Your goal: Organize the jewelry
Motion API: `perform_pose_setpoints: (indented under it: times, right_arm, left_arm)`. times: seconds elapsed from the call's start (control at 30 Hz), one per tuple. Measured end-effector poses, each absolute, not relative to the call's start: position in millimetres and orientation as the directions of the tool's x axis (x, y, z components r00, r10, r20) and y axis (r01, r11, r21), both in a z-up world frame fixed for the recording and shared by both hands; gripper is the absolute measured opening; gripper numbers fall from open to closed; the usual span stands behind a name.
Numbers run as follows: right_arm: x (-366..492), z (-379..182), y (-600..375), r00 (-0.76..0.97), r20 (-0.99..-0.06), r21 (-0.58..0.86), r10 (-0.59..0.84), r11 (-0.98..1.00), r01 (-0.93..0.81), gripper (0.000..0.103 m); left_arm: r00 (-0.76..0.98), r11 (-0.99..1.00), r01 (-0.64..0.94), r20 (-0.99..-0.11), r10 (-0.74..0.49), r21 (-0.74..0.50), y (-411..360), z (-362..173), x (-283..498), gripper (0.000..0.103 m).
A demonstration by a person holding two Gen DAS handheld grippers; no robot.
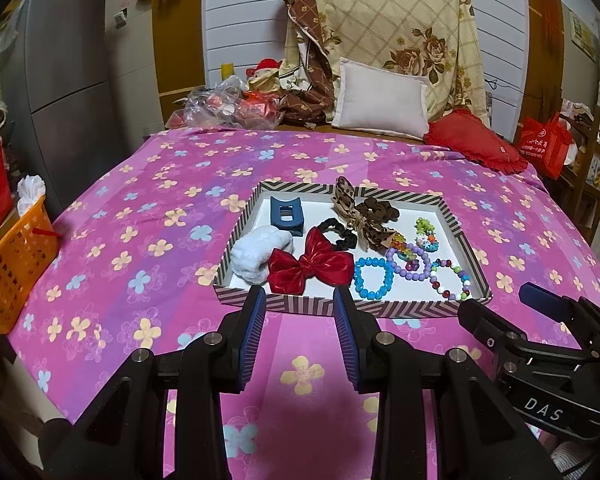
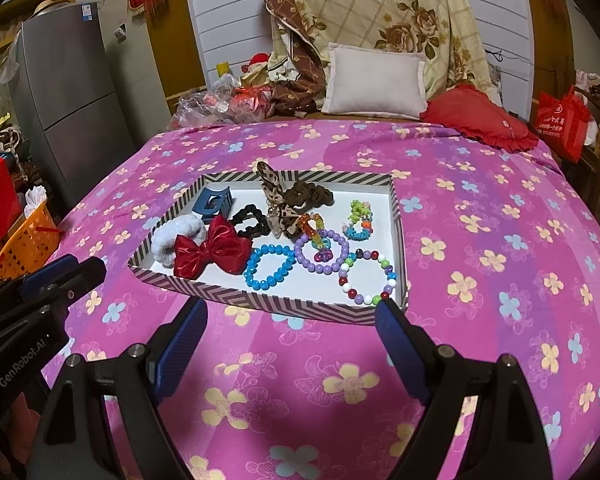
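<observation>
Here tray (image 1: 320, 307) lies just beyond both grippers' fingers (image 1: 256, 320).

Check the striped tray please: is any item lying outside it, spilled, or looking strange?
Nothing has spilled; everything lies inside the striped tray. Only oddity: the leopard-print bow sticks up over the far rim, and the purple bead bracelet overlaps a multicolour charm piece. Both grippers hover open, empty.

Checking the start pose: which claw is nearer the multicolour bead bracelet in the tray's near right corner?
Right. The right claw hangs open just before the tray, one finger beside the bracelet. The left claw, also empty, faces the red bow, farther left.
</observation>
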State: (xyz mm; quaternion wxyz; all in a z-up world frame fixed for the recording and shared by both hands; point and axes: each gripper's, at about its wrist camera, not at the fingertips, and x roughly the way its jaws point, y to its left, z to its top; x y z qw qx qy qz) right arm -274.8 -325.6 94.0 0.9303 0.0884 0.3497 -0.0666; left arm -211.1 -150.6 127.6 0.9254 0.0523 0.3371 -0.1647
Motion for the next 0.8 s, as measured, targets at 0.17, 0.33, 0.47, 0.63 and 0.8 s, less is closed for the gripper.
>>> perform_pose_setpoints:
  times: [0.17, 0.33, 0.47, 0.63, 0.8]
  right_arm:
    - [-275, 95, -325, 0.745, -0.664, 0.118, -0.062, 0.975, 0.186, 0.088]
    - [-273, 92, -324, 0.742, -0.668, 0.117, -0.059, 0.976, 0.183, 0.088]
    - [-270, 91, -323, 0.739, -0.672, 0.118, -0.055, 0.977, 0.18, 0.088]
    - [-270, 91, -322, 0.738, -0.672, 0.118, -0.053, 0.977, 0.178, 0.088]
    - [-270, 88, -330, 0.735, -0.676, 0.123, -0.061, 0.973, 0.194, 0.089]
  left_arm:
    - [0.717, 0.941, 0.339, -0.642, -0.269, -0.015, -151, 127, -211, 0.032]
    - [0.716, 0.939, 0.343, -0.643, -0.271, -0.014, -151, 127, -211, 0.032]
    - [0.715, 0.937, 0.349, -0.644, -0.274, -0.011, -153, 123, -213, 0.032]
    - [0.716, 0.93, 0.367, -0.634, -0.293, -0.016, -156, 121, -214, 0.032]
    - [0.711, 0.935, 0.354, -0.646, -0.276, -0.01, -155, 117, -209, 0.032]
